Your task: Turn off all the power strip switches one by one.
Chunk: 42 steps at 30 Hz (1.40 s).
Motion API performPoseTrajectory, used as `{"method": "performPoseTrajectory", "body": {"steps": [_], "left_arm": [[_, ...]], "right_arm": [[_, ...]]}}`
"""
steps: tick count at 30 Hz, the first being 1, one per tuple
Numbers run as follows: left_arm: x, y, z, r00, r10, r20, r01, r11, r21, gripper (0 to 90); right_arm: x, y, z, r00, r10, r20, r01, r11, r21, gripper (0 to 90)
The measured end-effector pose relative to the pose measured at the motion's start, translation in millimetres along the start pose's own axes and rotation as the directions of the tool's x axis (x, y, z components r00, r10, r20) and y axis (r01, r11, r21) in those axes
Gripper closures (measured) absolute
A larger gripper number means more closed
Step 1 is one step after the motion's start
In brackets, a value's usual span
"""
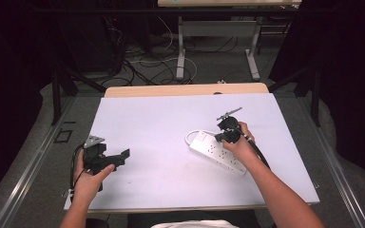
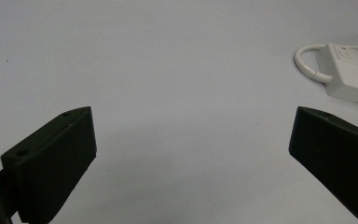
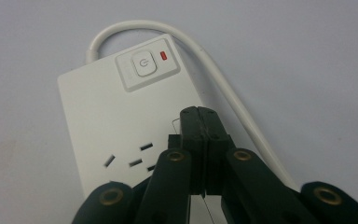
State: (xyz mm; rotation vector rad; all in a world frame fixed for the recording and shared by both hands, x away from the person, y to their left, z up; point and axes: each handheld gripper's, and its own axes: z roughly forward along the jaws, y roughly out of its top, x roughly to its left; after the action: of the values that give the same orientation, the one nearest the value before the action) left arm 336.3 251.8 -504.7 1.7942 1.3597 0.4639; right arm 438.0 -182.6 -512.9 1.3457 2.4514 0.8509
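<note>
Matte black right gripper (image 3: 204,116), jaws pressed together, hovers over the smooth white rectangular power strip (image 3: 121,121); left gripper (image 2: 191,154) gapes wide.

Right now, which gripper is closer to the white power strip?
The right gripper. Its shut jaws hang just over the power strip, below the switch. The left gripper is open, far off across the bare table on the person's left side.
</note>
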Motion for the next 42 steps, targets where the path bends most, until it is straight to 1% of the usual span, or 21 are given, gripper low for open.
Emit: {"method": "performPoseTrajectory", "body": {"steps": [2, 3, 4, 5, 6, 10, 11, 12, 13, 15, 16, 18, 20, 22, 25, 27, 37, 38, 39, 40, 42], "left_arm": [[0.1, 0.0, -0.2, 1.0, -0.002, 0.0, 0.002, 1.0, -0.002, 0.7], [0.2, 0.1, -0.4, 1.0, -0.001, 0.0, 0.001, 1.0, -0.002, 0.8], [0.1, -0.2, 0.1, 1.0, -0.004, -0.002, 0.004, 0.9999, -0.013, 0.7], [0.1, -0.2, 0.0, 1.0, -0.004, -0.002, 0.004, 0.9999, -0.013, 0.7], [0.2, -0.1, 0.0, 1.0, -0.004, -0.002, 0.004, 0.9999, -0.013, 0.7], [0.2, 0.2, -0.4, 1.0, -0.001, -0.001, 0.001, 1.0, -0.001, 0.7], [0.2, 0.3, -0.4, 1.0, -0.001, -0.001, 0.001, 1.0, 0.0, 0.8], [0.1, 0.3, -0.4, 1.0, 0.0, -0.001, 0.0, 1.0, -0.001, 0.7], [0.1, 0.3, -0.5, 1.0, 0.0, -0.001, 0.0, 1.0, 0.0, 0.7], [0.2, 0.3, -0.5, 1.0, 0.0, -0.001, 0.0, 1.0, -0.001, 0.7], [0.2, 0.2, -0.5, 1.0, -0.001, -0.001, 0.001, 1.0, -0.001, 0.7], [0.1, -0.2, 0.1, 1.0, -0.005, -0.003, 0.005, 0.9999, -0.012, 0.7], [0.3, -0.1, 0.1, 1.0, -0.004, -0.003, 0.004, 0.9999, -0.014, 0.7], [0.2, -0.1, 0.1, 1.0, -0.004, -0.003, 0.004, 0.9999, -0.012, 0.7], [0.1, -0.1, 0.0, 1.0, -0.003, -0.003, 0.003, 1.0, -0.009, 0.7], [0.2, -0.1, 0.1, 1.0, -0.005, -0.003, 0.005, 0.9999, -0.012, 0.7], [0.2, -0.1, -0.4, 1.0, -0.008, -0.003, 0.007, 0.9999, -0.013, 0.7], [0.2, 0.0, -0.5, 1.0, -0.007, -0.003, 0.007, 0.9999, -0.013, 0.7], [0.1, -0.1, -0.5, 1.0, -0.007, -0.003, 0.007, 0.9999, -0.014, 0.7], [0.2, -0.1, -0.6, 1.0, -0.006, -0.003, 0.006, 0.9999, -0.013, 0.7], [0.1, -0.1, -0.5, 1.0, -0.007, -0.003, 0.007, 0.9999, -0.013, 0.8]], "right_arm": [[-1.1, -1.0, -0.5, 1.0, -0.008, 0.003, 0.008, 1.0, -0.007, 90.0], [-1.5, -1.3, -1.4, 1.0, -0.007, -0.005, 0.007, 1.0, -0.001, 90.0], [-2.6, -1.9, -1.6, 0.9999, -0.015, -0.005, 0.015, 1.0, -0.005, 90.0], [-2.8, -2.2, -1.9, 0.9999, -0.013, -0.006, 0.013, 1.0, -0.005, 90.0], [-2.2, -2.3, -2.0, 1.0, 0.003, 0.004, -0.003, 1.0, 0.0, 90.0], [-3.8, -3.8, -3.1, 1.0, -0.004, 0.001, 0.004, 1.0, -0.002, 90.0], [-3.2, -4.5, -2.6, 1.0, 0.002, -0.001, -0.002, 1.0, -0.009, 90.0], [-4.0, -4.8, -3.6, 0.9999, -0.013, -0.004, 0.013, 1.0, 0.003, 90.0], [-3.2, -4.9, -3.2, 1.0, -0.005, 0.007, 0.005, 1.0, 0.002, 90.0], [-3.2, -5.4, -2.8, 1.0, -0.006, 0.003, 0.006, 1.0, 0.007, 90.0], [-2.7, -5.6, -2.6, 1.0, 0.002, 0.003, -0.002, 1.0, 0.01, 90.0], [-4.2, -6.9, -0.8, 1.0, -0.008, 0.0, 0.008, 1.0, -0.004, 90.0], [-4.2, -7.1, -1.0, 1.0, 0.001, 0.005, -0.001, 1.0, 0.008, 90.0], [-5.6, -7.5, -1.4, 0.9999, -0.012, -0.003, 0.012, 1.0, 0.006, 90.0], [-5.7, -7.3, -1.3, 0.9999, -0.009, 0.008, 0.009, 1.0, -0.009, 90.0], [-4.8, -6.7, -0.7, 0.9999, 0.002, 0.01, -0.002, 1.0, 0.001, 90.0], [-3.3, -7.1, 0.2, 0.9999, -0.01, 0.01, 0.01, 1.0, 0.0, 90.0], [-3.7, -7.1, 0.3, 1.0, -0.007, 0.006, 0.007, 1.0, -0.002, 90.0], [-3.4, -7.2, -0.1, 0.9999, 0.01, 0.005, -0.01, 1.0, 0.002, 90.0], [-4.4, -7.3, -0.1, 1.0, 0.0, 0.001, 0.0, 1.0, 0.001, 90.0], [-3.8, -7.8, 0.9, 1.0, -0.003, 0.005, 0.003, 1.0, 0.003, 90.0]]}}
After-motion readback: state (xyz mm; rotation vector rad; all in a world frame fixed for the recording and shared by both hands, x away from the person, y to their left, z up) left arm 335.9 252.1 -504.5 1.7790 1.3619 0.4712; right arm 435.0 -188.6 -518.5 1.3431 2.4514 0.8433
